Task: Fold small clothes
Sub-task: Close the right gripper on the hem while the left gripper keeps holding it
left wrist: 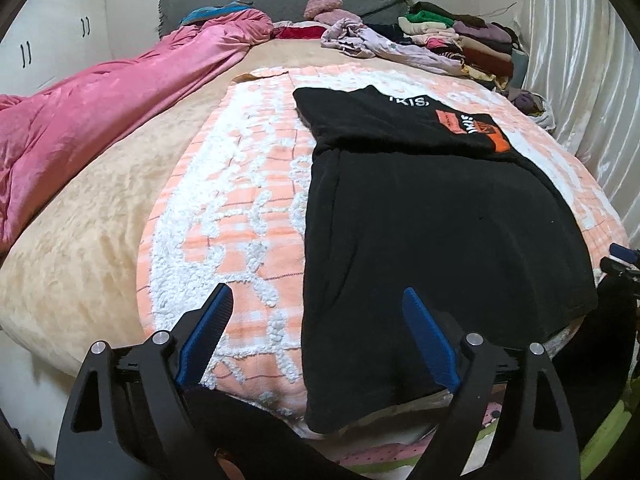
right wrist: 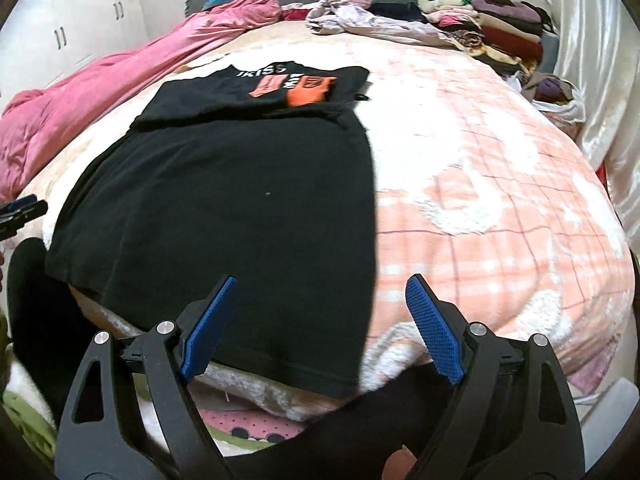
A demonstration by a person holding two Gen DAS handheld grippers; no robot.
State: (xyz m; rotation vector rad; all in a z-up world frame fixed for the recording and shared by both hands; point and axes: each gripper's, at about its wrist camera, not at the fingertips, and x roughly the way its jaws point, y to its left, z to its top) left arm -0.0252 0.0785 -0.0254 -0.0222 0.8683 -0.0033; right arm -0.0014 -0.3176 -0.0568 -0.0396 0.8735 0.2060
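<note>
Now both claws, left and right, hover agape over the black shirt.

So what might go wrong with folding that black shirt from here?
The black shirt hangs over the near edge of the bed; a tug there could slide it off. Both the left gripper and right gripper are open and empty above it, so a grab might also catch the fluffy peach blanket underneath. The folded top part could fall open when lifted.
</note>
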